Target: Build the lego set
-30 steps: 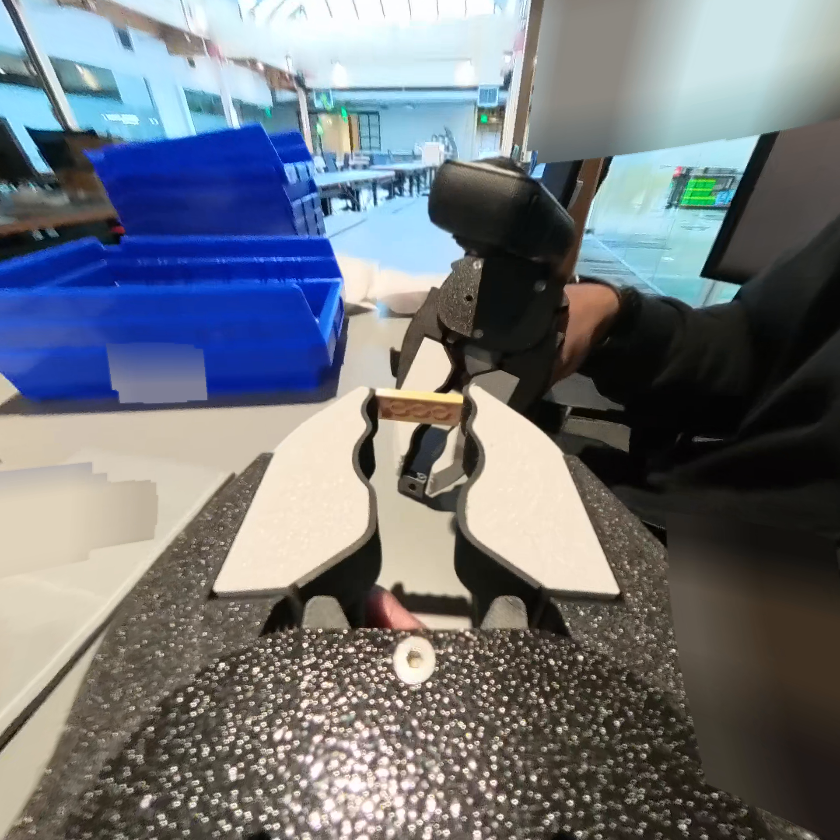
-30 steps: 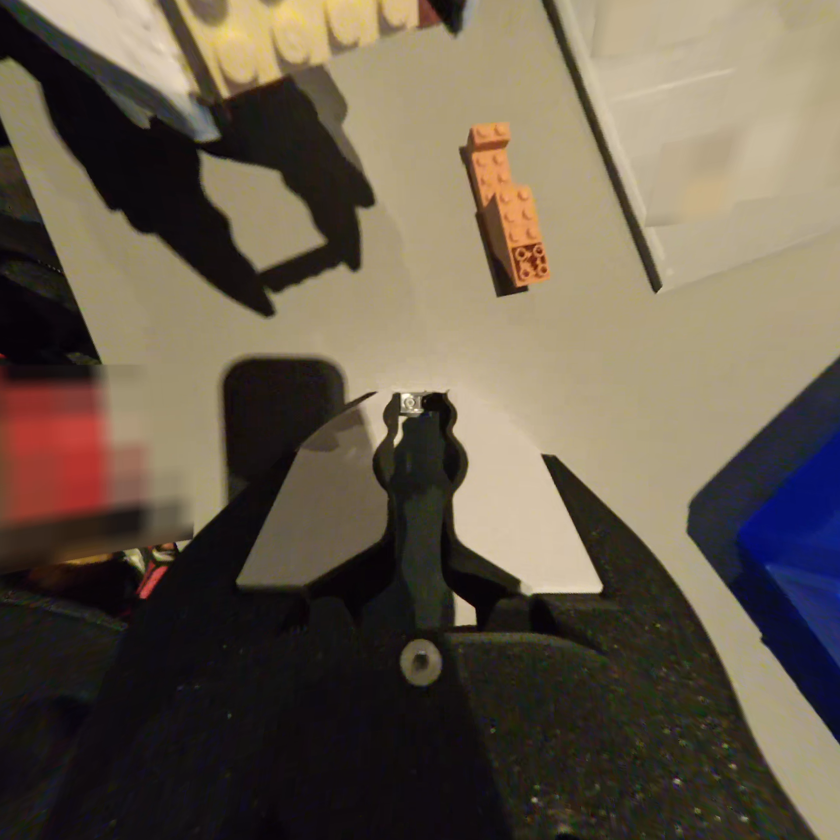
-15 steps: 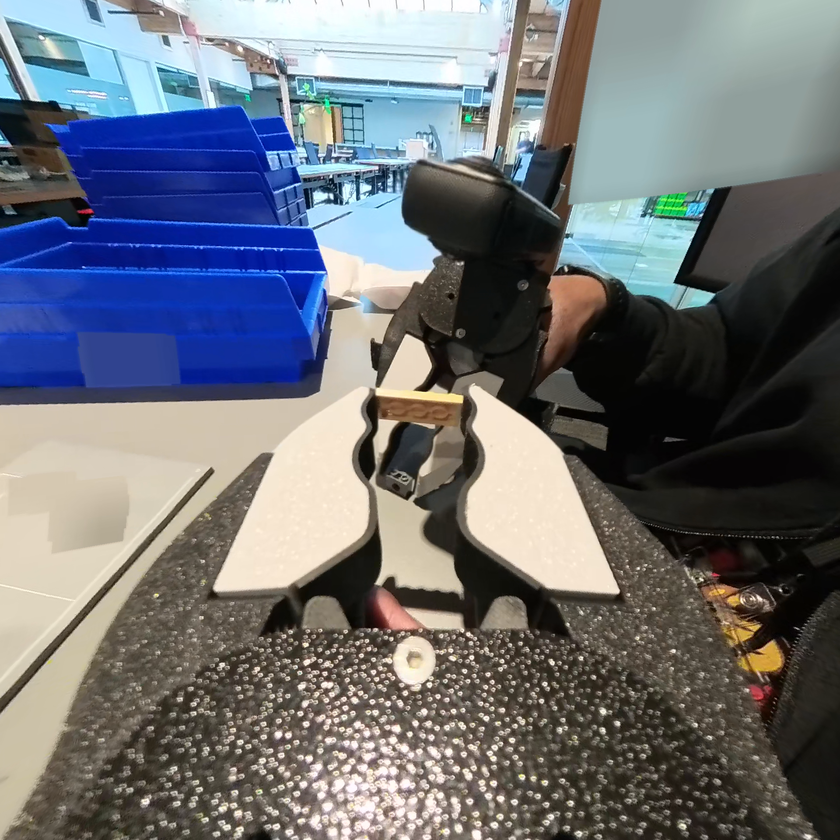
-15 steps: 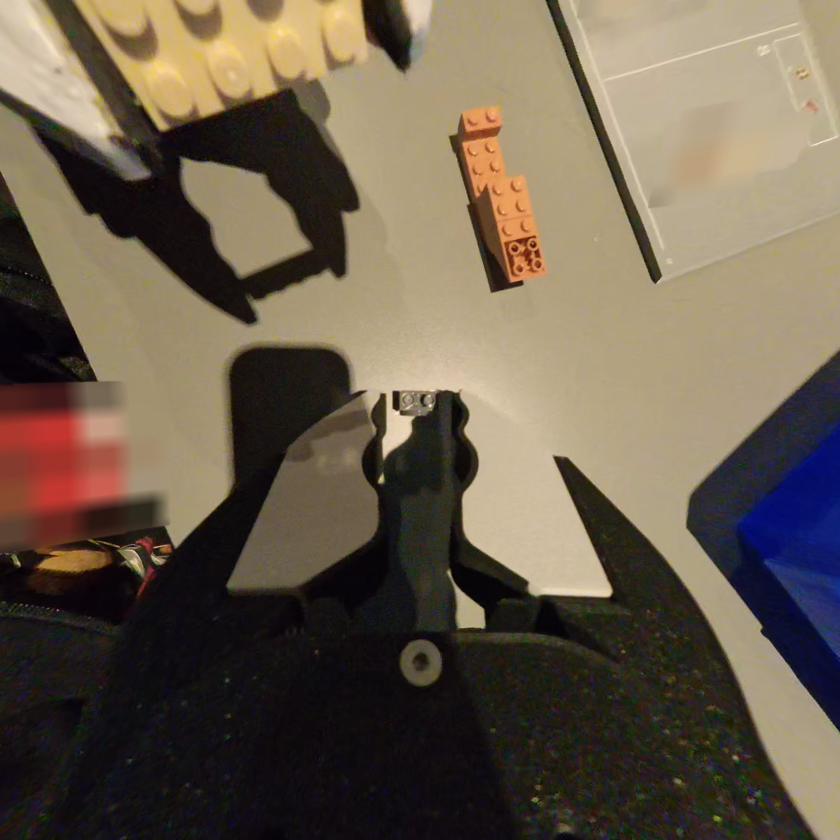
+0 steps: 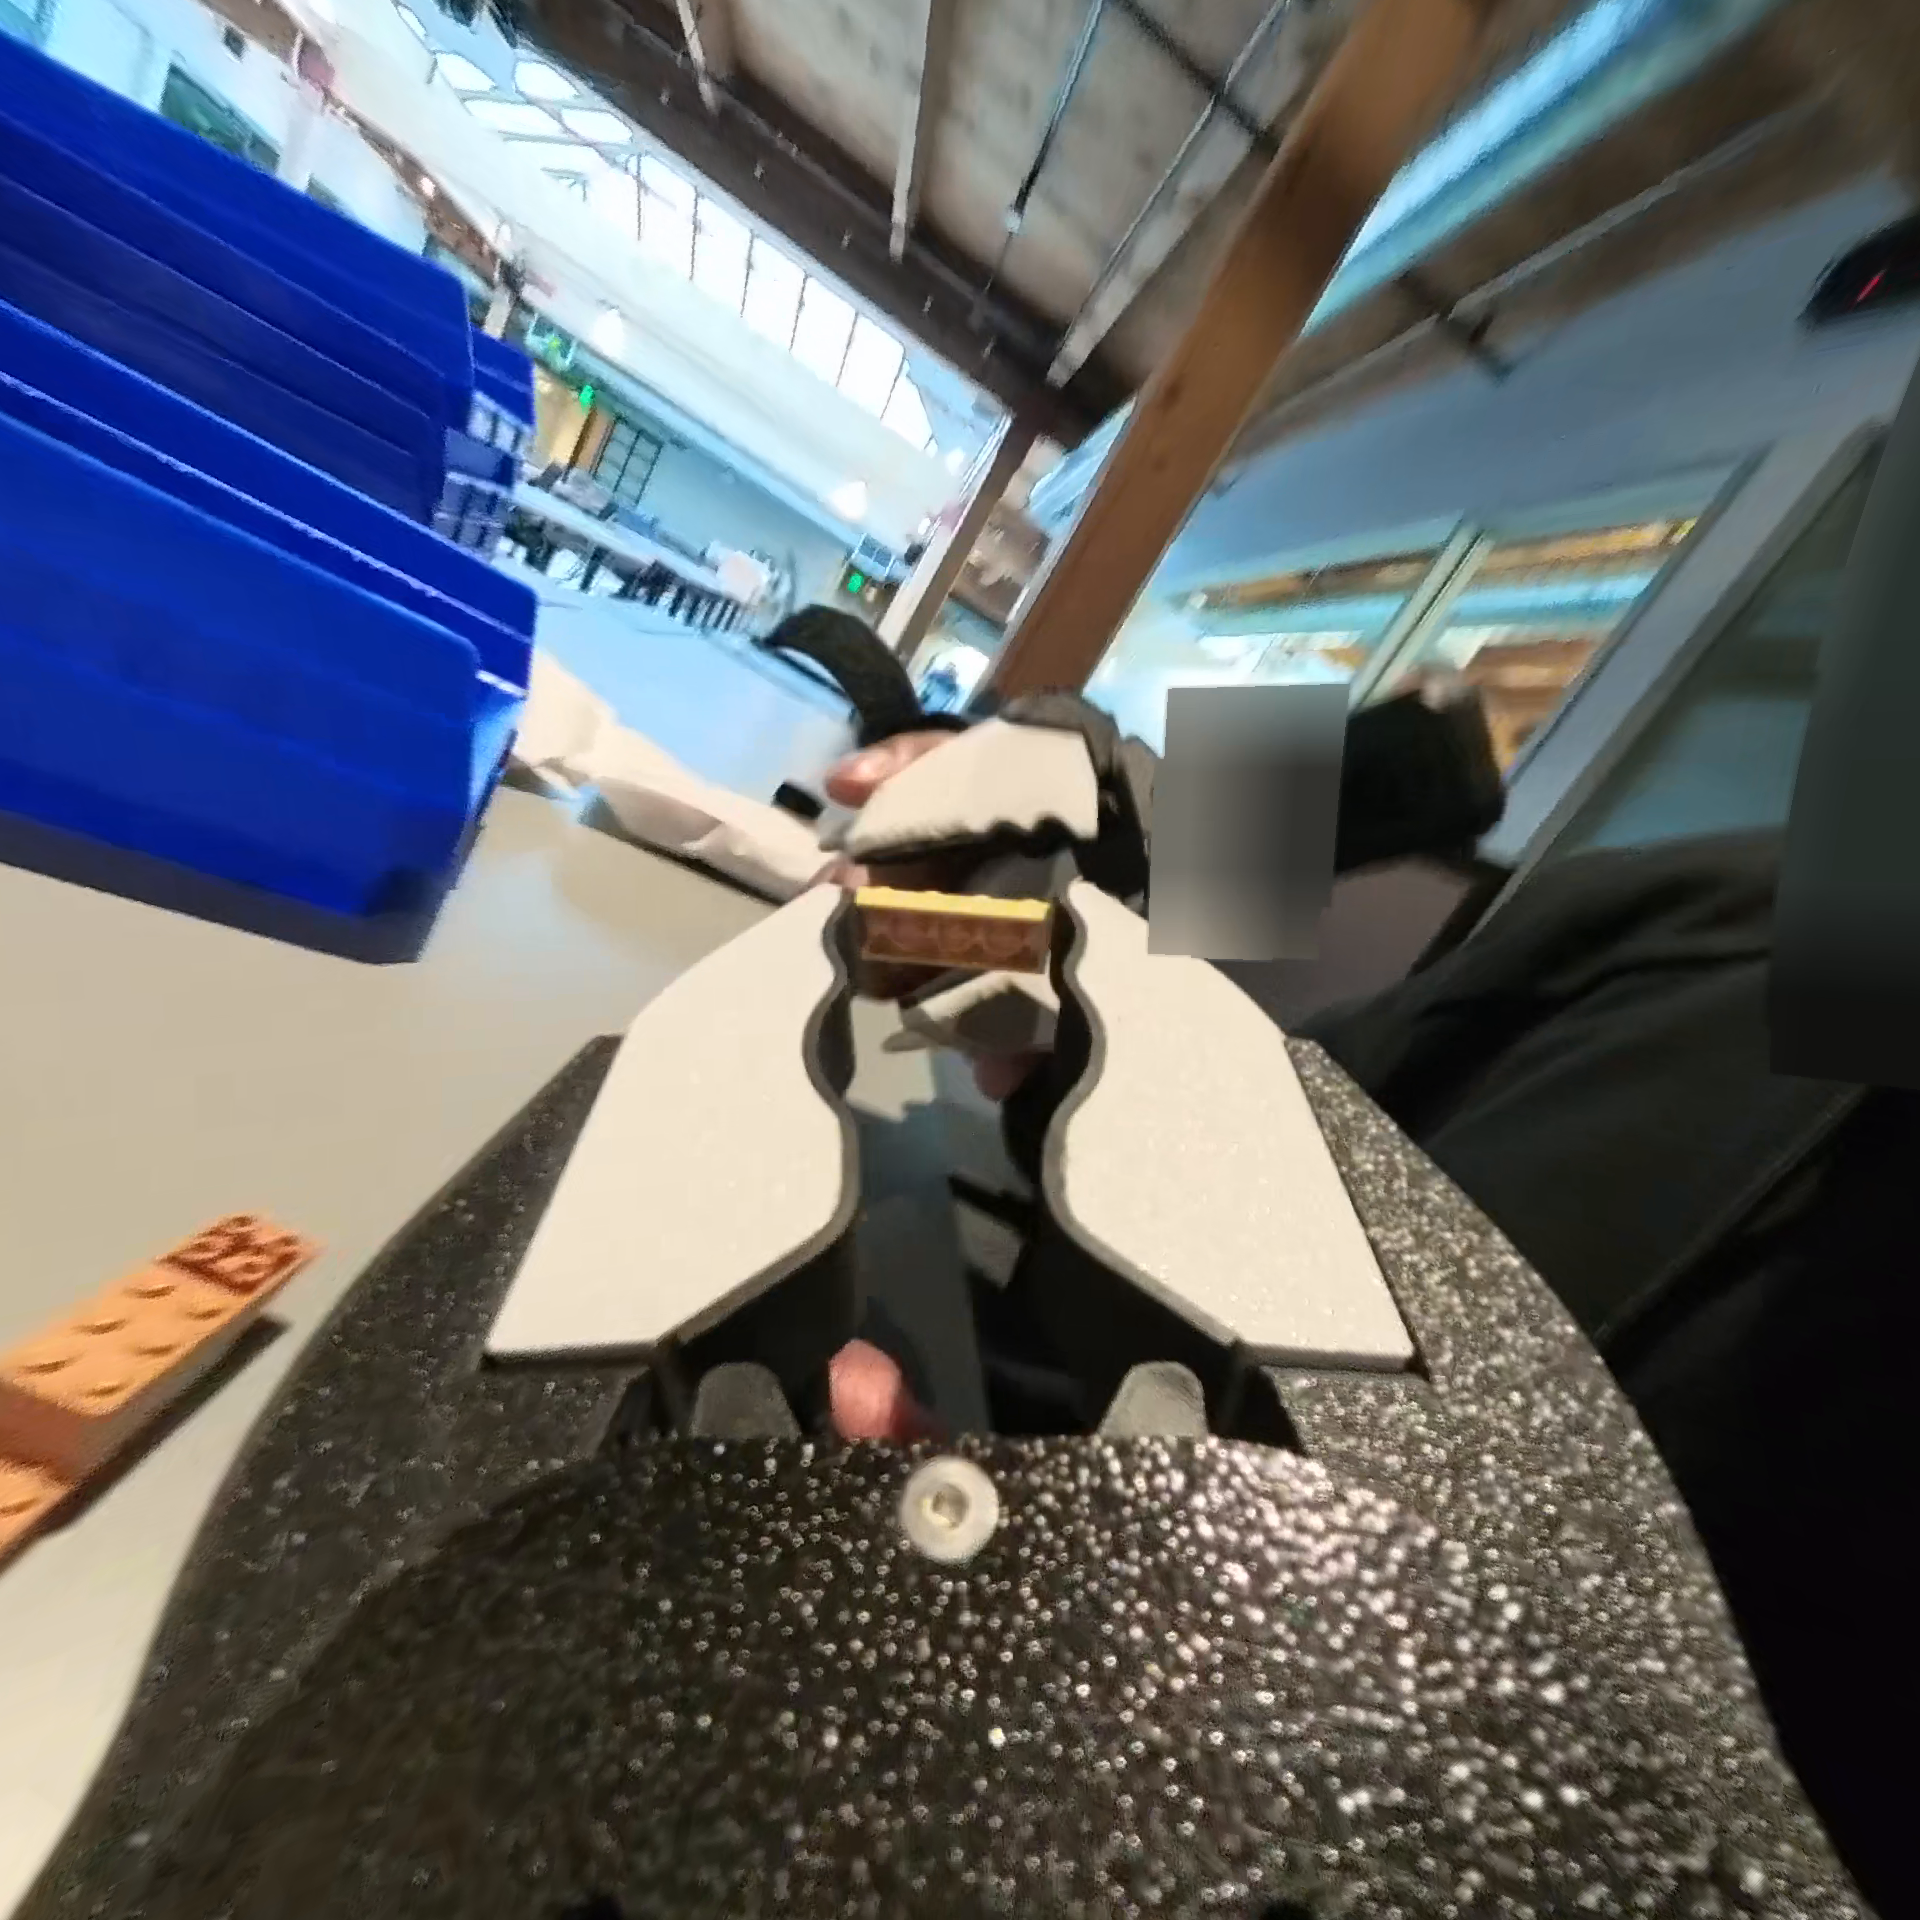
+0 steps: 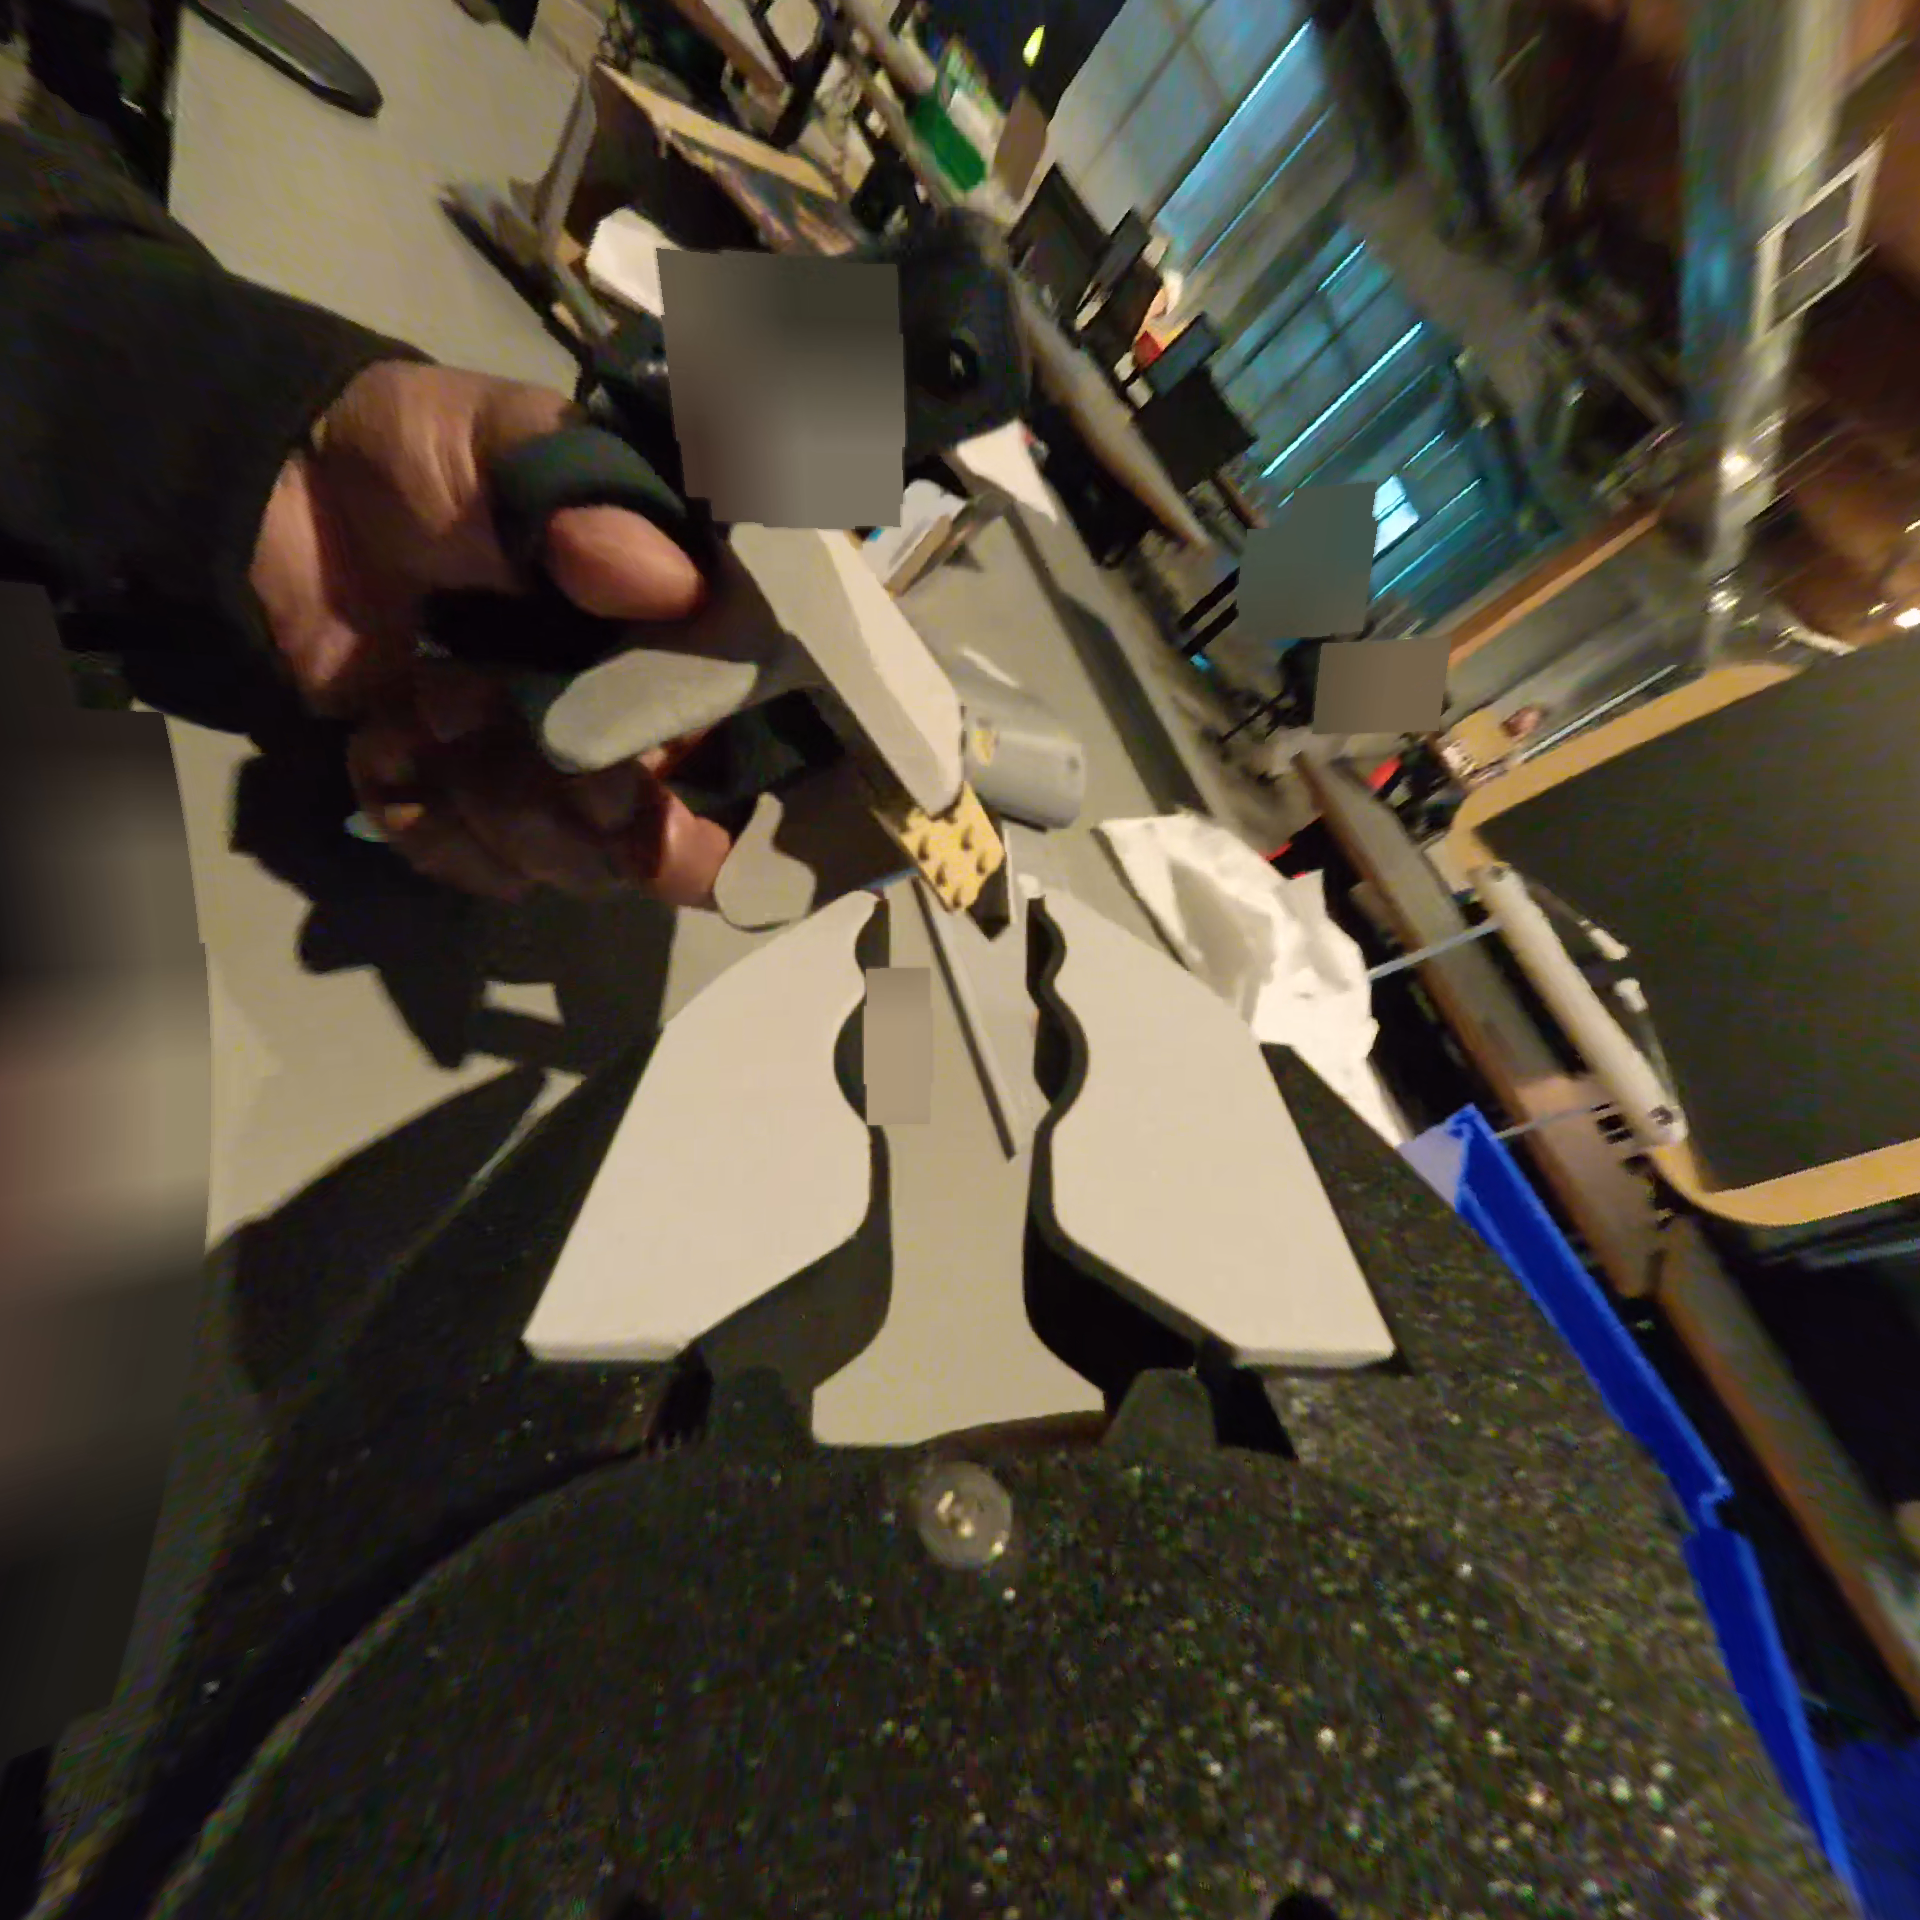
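Observation:
My left gripper (image 5: pixel 951 928) is shut on a tan plate (image 5: pixel 951 943), clamped by its ends and held above the grey table. The right gripper's fingers (image 5: pixel 977 805) show just behind the plate. In the right wrist view the tan plate (image 6: pixel 951 847) sits studs up at my right gripper's (image 6: pixel 954 920) tips. The right jaws stand a little apart, at the same gap as before. Of the small grey piece only a pale edge (image 6: pixel 894 883) shows between them. An orange brick assembly (image 5: pixel 135 1340) lies on the table at the lower left.
Stacked blue bins (image 5: pixel 208 623) stand at the left, and one blue bin (image 6: pixel 1621 1382) lies by my right gripper. Crumpled white paper (image 6: pixel 1247 935) lies behind the grippers. A person's hand (image 6: pixel 468 540) holds the left gripper. Wooden table edges run at the right. My two grippers' fingertips are within a few centimetres of each other.
Both grippers have tilted up and turned to face each other. The right view has swung from looking down at the table to the left gripper, and the tan plate now meets its tips.

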`<action>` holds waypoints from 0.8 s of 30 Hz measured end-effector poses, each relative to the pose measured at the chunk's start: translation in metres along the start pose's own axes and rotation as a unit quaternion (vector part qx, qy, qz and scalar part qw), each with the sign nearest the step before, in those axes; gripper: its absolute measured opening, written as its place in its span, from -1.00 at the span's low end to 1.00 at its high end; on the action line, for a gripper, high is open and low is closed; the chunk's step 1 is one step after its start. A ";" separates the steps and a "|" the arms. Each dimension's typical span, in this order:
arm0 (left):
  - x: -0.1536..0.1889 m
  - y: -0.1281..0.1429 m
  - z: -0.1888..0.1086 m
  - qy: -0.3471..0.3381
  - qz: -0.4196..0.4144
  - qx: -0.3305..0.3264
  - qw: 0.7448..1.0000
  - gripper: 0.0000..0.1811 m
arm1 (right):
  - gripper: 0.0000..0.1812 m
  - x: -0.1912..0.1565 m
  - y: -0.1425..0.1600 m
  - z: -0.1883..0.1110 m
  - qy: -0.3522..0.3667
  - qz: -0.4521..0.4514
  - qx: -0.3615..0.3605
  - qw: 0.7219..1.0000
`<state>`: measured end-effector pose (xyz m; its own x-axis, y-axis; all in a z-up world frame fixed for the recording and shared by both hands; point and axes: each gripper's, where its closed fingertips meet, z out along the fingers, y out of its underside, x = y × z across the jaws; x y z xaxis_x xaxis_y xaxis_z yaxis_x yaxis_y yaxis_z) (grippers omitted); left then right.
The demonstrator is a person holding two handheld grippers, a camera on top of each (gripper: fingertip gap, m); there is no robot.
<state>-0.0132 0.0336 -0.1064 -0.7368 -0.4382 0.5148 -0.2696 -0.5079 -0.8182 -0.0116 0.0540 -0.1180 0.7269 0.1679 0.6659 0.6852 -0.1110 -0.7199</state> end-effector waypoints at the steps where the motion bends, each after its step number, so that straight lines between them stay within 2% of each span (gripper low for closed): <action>1: 0.001 -0.002 0.001 0.007 -0.014 0.013 1.000 -0.62 | -0.73 0.001 -0.002 0.000 0.013 -0.008 0.005 1.000; 6: 0.006 -0.009 0.006 0.049 -0.087 0.065 0.993 -0.63 | -0.84 0.008 -0.014 0.000 0.080 -0.046 0.031 0.995; 9: 0.006 -0.012 0.008 0.062 -0.116 0.084 0.988 -0.62 | -0.92 0.008 -0.015 0.000 0.100 -0.075 0.023 0.992; 14: 0.001 -0.005 0.006 0.038 -0.086 0.054 0.994 -0.62 | -0.95 0.007 -0.009 -0.002 0.064 -0.062 -0.006 0.996; 17: -0.001 -0.005 -0.001 -0.002 0.004 0.021 1.000 -0.61 | -0.96 0.005 -0.002 -0.005 0.032 -0.055 -0.043 0.997; 19: -0.001 -0.008 -0.009 -0.039 0.102 -0.004 0.994 -0.61 | -0.95 0.001 0.006 -0.006 0.010 -0.052 -0.081 0.995; 21: 0.003 -0.012 -0.016 -0.089 0.251 -0.029 0.964 -0.62 | -0.95 -0.002 0.015 -0.006 -0.008 -0.044 -0.120 0.992; 23: 0.010 -0.007 -0.018 -0.116 0.387 -0.075 0.912 -0.71 | -0.95 -0.010 0.022 -0.006 -0.038 -0.039 -0.152 0.987; 24: 0.010 -0.001 -0.018 -0.122 0.425 -0.106 0.891 -0.73 | -0.95 -0.015 0.024 -0.006 -0.051 -0.038 -0.164 0.984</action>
<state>-0.0317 0.0428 -0.1053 -0.5809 -0.7586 -0.2949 0.1921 0.2243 -0.9554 -0.0054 0.0427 -0.1443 0.6758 0.2835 0.6803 0.7278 -0.4026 -0.5552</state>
